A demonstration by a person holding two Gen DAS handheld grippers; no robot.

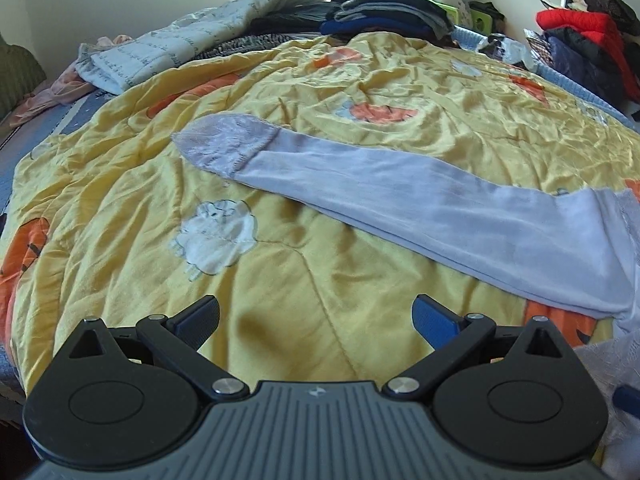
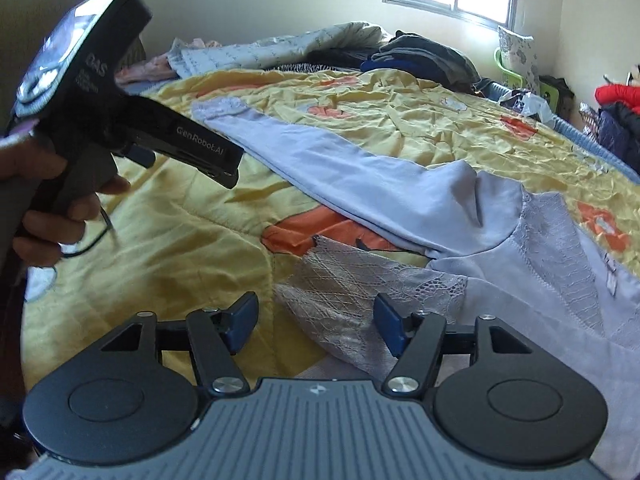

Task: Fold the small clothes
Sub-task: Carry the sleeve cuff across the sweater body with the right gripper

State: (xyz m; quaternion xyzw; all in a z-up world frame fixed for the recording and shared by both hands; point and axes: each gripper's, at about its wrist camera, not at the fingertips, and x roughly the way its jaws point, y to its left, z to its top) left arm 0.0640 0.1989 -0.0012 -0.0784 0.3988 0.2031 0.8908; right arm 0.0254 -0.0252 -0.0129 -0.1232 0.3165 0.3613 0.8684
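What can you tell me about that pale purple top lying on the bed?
The lilac top looks thin, smooth and stretchy, with lace at its cuffs and beside the neckline. It lies flat on the yellow quilt, one long sleeve stretched out straight. A second lacy cuff lies between the fingers of the open right gripper. The left gripper, also open, is not touching it.

A bed covered by a wrinkled yellow quilt (image 1: 320, 280) with orange and white patches. A lavender top (image 2: 500, 248) lies flat on it, one sleeve (image 1: 380, 188) stretching toward ten o'clock. Folded dark clothes (image 1: 384, 16) sit at twelve o'clock.
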